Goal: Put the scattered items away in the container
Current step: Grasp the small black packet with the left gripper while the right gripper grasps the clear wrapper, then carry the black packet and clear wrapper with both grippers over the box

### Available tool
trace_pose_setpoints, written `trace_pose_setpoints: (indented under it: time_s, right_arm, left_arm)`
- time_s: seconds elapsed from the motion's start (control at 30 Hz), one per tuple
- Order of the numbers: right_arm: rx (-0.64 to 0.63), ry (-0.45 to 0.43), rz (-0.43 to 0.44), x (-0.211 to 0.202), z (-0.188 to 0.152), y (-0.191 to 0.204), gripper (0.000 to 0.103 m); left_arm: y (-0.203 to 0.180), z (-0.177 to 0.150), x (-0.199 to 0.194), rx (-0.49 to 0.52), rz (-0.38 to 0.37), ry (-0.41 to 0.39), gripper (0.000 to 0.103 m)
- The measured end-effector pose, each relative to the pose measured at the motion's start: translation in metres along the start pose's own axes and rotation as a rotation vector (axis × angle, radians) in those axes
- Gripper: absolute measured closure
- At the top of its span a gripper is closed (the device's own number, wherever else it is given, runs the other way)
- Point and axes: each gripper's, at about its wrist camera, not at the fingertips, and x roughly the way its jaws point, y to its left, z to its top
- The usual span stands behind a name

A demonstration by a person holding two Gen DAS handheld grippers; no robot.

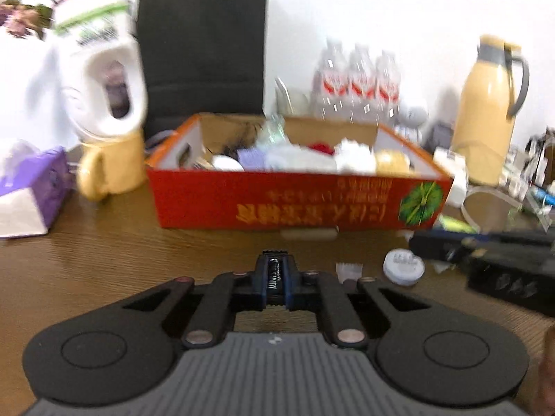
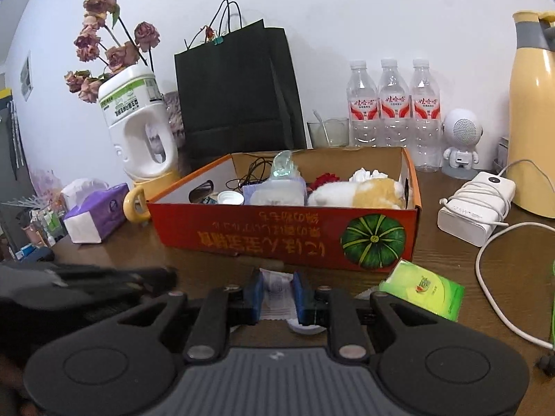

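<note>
A red cardboard box [image 1: 298,204] [image 2: 277,235] stands in the middle of the wooden table, holding several items. My left gripper [image 1: 276,279] is shut on a small dark candy packet [image 1: 275,274], a little in front of the box. My right gripper [image 2: 276,294] has its jaws around a white paper sachet [image 2: 275,286] lying on the table in front of the box; a gap shows on each side of it. A white round lid [image 1: 404,266] lies on the table right of the left gripper. A green tissue pack [image 2: 425,286] lies right of the right gripper.
Behind the box stand a black paper bag [image 2: 236,93], a white jug with dried flowers [image 2: 138,128], three water bottles [image 2: 392,107] and a yellow thermos [image 2: 534,111]. A purple tissue box [image 2: 95,213] sits left. A white charger with cable [image 2: 471,201] sits right.
</note>
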Motion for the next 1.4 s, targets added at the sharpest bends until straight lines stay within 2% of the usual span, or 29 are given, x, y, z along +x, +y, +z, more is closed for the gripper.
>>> trace_pose_setpoints:
  time_s: [0.1, 0.27, 0.47, 0.77, 0.93, 1.1, 1.23, 1.4]
  right_arm:
    - [-0.036, -0.015, -0.081, -0.02, -0.006, 0.018, 0.085]
    - [0.007, -0.05, -0.118, -0.066, -0.032, 0.043, 0.085]
    - [0.003, -0.083, -0.147, -0.111, -0.067, 0.073, 0.085]
    - [-0.032, -0.203, -0.155, -0.144, -0.063, 0.1, 0.085]
    - [-0.043, -0.211, -0.156, -0.138, -0.048, 0.101, 0.085]
    - [-0.044, -0.253, -0.167, -0.116, -0.012, 0.084, 0.085]
    - [-0.034, -0.271, -0.166, -0.089, 0.024, 0.065, 0.085]
    - [-0.025, -0.244, -0.157, -0.042, 0.072, 0.041, 0.085]
  left_arm:
    - [0.005, 0.0, -0.034, 0.001, 0.038, -0.068, 0.094]
    - [-0.002, -0.024, -0.085, 0.05, 0.076, -0.158, 0.094]
    - [-0.006, -0.051, -0.126, 0.057, 0.044, -0.188, 0.094]
    - [-0.001, -0.061, -0.16, 0.072, 0.043, -0.24, 0.094]
    - [0.005, -0.045, -0.153, 0.059, 0.02, -0.262, 0.094]
    - [0.015, -0.003, -0.129, 0.026, -0.013, -0.299, 0.094]
    - [0.017, 0.038, -0.095, 0.043, -0.021, -0.336, 0.094]
    - [0.029, 0.087, -0.04, -0.013, -0.025, -0.293, 0.094]
